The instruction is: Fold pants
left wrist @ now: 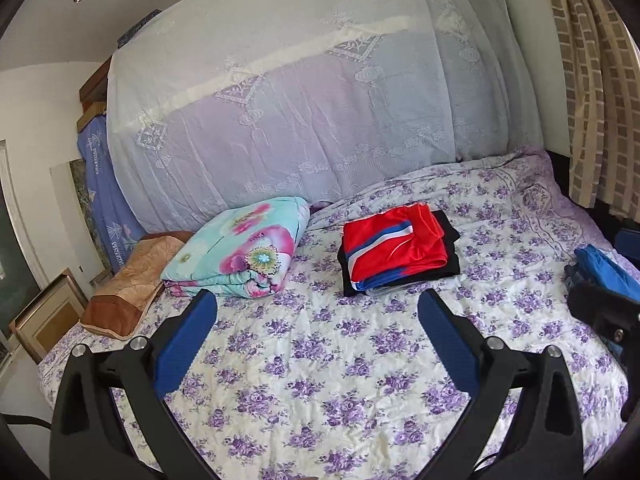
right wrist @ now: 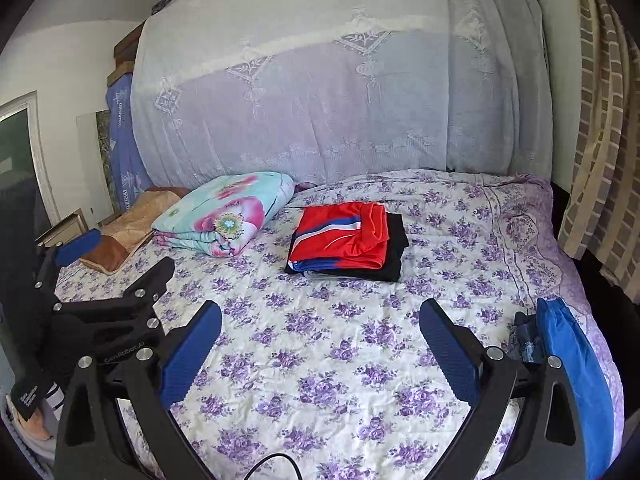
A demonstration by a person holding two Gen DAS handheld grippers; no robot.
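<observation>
— Purple-flowered bedspread (left wrist: 340, 380) covers the whole bed; a pale lace cloth (left wrist: 300, 100) hangs behind it; a checked curtain (left wrist: 592, 80) falls at the right edge. What lies on it?

— Toward the back, a folded stack: red pants (left wrist: 396, 242) with white and blue stripes lying on top of a black garment (left wrist: 450, 268), edges roughly squared; just left of it a folded turquoise floral quilt (left wrist: 240, 244); further left a brown pillow (left wrist: 128, 288).

— And the grippers?

— Left gripper (left wrist: 318, 312) hovers over bare bedspread in front of the stack, its blue pads (left wrist: 184, 344) spread wide, nothing between them; right gripper (right wrist: 320, 320) likewise, fingers far apart and empty, near the stack but not touching it.

— Anything else to fold?

— Blue clothing (right wrist: 572, 380) lies crumpled at the bed's right edge, just beside the right gripper's outer finger; whether it is pants, I cannot tell.
</observation>
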